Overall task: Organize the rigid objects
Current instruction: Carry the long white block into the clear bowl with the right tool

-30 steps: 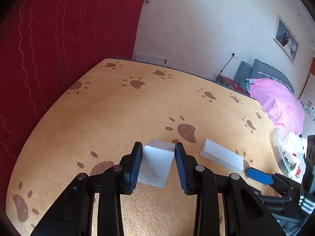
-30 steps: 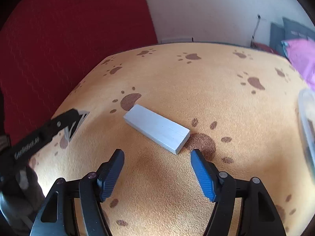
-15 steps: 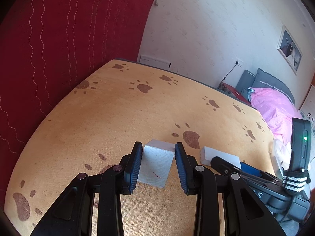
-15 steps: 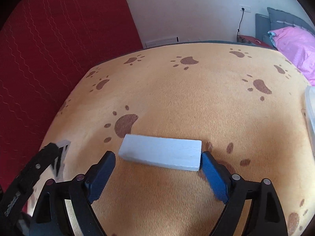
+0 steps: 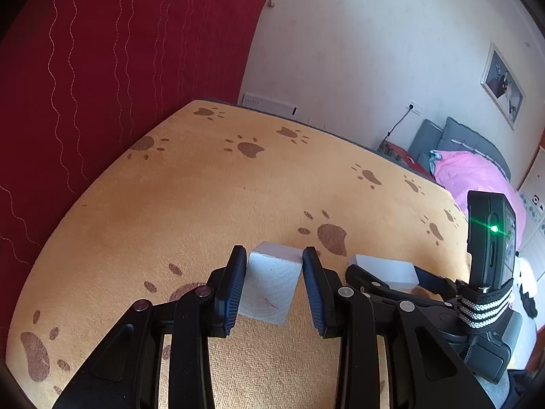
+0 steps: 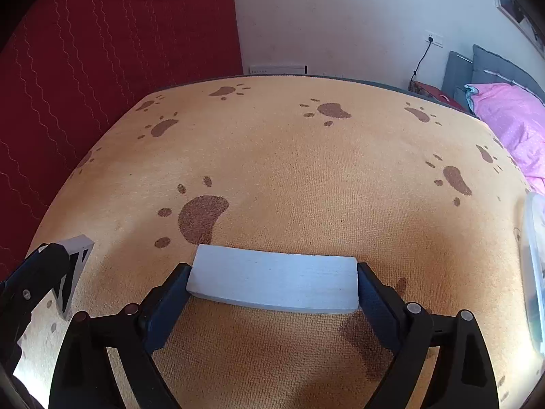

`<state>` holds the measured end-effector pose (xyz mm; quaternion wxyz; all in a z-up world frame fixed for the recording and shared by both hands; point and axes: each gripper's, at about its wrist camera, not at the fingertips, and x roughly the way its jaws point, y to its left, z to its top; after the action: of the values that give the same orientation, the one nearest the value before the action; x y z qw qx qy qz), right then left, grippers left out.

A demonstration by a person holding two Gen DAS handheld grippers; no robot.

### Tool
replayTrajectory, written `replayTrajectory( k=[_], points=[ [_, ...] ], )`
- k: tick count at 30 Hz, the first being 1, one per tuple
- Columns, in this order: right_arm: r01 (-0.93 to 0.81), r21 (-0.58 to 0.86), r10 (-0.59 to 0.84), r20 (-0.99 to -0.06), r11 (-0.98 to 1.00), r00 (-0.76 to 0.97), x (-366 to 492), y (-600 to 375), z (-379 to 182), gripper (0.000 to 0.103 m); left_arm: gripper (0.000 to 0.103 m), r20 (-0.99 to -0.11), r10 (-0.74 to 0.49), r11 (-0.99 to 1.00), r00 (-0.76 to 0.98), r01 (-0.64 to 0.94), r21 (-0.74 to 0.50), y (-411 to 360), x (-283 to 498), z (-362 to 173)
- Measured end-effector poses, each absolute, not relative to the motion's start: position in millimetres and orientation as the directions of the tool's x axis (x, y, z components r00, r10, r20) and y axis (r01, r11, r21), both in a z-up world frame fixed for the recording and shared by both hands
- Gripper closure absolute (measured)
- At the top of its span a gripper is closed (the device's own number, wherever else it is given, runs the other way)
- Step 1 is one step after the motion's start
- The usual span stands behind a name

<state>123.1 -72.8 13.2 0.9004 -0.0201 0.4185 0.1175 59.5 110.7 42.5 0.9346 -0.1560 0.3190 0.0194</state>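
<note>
**— What are you holding right now?**

— My left gripper (image 5: 274, 286) is pinching a chunky white block (image 5: 270, 284) that is resting on the orange paw-print cloth (image 5: 211, 204). My right gripper (image 6: 272, 289) has just been opening its jaws and is now straddling a long flat white slab (image 6: 274, 283) end to end; I cannot tell whether the pads are actually pressing on it.

**— What is worrying you?**

— The slab is spanning nearly my whole reach, so I am judging that a slight twist could let one end slip out. The two tools are also crowding each other and could knock together.

**— And the surfaces?**

— Both pieces are looking like painted wood: hard, square-edged, faint grain. The cloth is looking short-piled and soft, so edges may be snagging.
</note>
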Motion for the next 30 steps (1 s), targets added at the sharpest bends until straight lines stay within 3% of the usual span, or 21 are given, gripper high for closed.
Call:
replayTrajectory(
  k=[14, 30],
  points=[
    [-0.231, 0.066, 0.214, -0.676, 0.971, 0.705, 89, -99, 33, 0.008, 0.068, -0.599, -0.089, 0.97, 0.796, -0.069, -0.235, 86, 62, 44],
    [-0.113, 0.072, 0.133, -0.64, 0.991, 0.756, 61, -157, 38, 0.008, 0.068, -0.591, -0.122, 0.985, 0.797, 0.023, -0.172, 51, 56, 46]
  ],
)
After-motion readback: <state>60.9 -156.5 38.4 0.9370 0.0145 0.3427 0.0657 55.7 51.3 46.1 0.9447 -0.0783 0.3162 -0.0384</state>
